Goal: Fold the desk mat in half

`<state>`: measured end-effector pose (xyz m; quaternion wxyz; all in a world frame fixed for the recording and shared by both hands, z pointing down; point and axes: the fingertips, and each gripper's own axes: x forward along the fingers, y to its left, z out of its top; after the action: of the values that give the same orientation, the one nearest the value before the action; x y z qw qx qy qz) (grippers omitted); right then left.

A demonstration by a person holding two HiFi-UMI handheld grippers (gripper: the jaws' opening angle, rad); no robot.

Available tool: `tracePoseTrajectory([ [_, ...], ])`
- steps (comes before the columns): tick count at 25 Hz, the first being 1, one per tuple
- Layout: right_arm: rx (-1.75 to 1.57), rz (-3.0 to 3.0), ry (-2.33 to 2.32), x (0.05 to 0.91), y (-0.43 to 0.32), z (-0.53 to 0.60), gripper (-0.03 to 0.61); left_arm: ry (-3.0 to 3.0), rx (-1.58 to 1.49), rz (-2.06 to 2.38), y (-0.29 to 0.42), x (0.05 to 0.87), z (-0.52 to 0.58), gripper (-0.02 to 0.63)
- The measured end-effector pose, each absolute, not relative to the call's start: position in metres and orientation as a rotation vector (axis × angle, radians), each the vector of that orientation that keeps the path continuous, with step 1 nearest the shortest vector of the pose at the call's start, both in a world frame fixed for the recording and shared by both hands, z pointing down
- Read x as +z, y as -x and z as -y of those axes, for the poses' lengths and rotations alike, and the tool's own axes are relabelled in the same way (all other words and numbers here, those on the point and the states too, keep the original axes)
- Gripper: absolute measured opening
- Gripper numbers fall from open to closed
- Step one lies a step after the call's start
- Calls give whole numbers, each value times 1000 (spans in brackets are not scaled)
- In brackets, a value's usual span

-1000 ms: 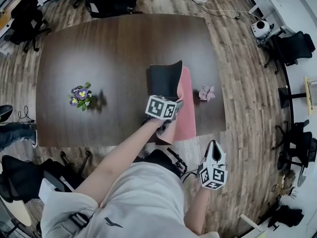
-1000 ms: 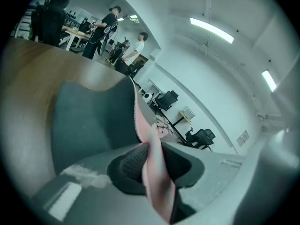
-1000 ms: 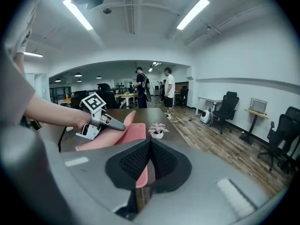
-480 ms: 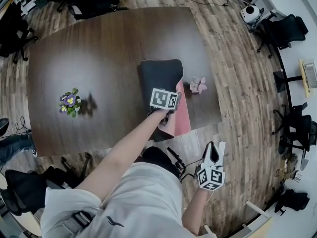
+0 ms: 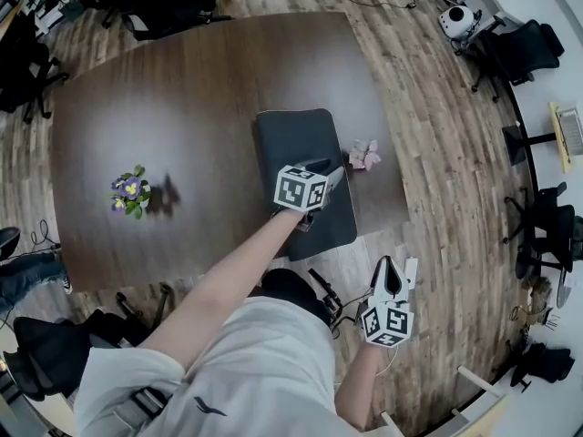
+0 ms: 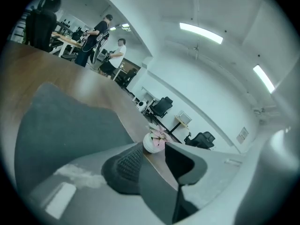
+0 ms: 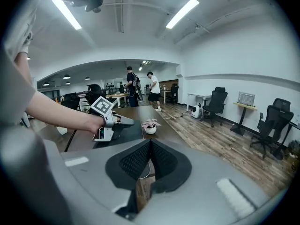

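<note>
The pink underside that showed along the desk mat's [image 5: 296,148] right side half a second ago is gone: the lifted flap has dropped and only dark surface shows, lying flat. The left gripper [image 5: 330,174] has eased slightly towards the mat's right edge. The mat sits on the right part of the table [image 5: 209,80], its near end reaching the table's near edge and seeming to lap over it. A pink flower pot [image 5: 363,156] stands just beside its right edge; the purple flower pot [image 5: 130,188] is well apart, with bare wood between. The left gripper's jaws are opening, released, with nothing between them. The right gripper [image 5: 393,269] hangs off the table by the person's side, jaws clenched together, empty
</note>
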<state>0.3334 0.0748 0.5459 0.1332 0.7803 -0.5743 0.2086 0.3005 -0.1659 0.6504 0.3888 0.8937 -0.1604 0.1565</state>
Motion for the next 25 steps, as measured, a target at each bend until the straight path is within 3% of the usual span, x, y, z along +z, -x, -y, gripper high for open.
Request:
tracePoseTrajectory([
  [7, 575, 1734, -2236, 545, -324, -58, 3, -2373, 266, 389, -266, 609, 163, 155],
  [25, 383, 2084, -2004, 509, -276, 47, 3, -2516, 53, 918, -53, 528, 181, 153],
])
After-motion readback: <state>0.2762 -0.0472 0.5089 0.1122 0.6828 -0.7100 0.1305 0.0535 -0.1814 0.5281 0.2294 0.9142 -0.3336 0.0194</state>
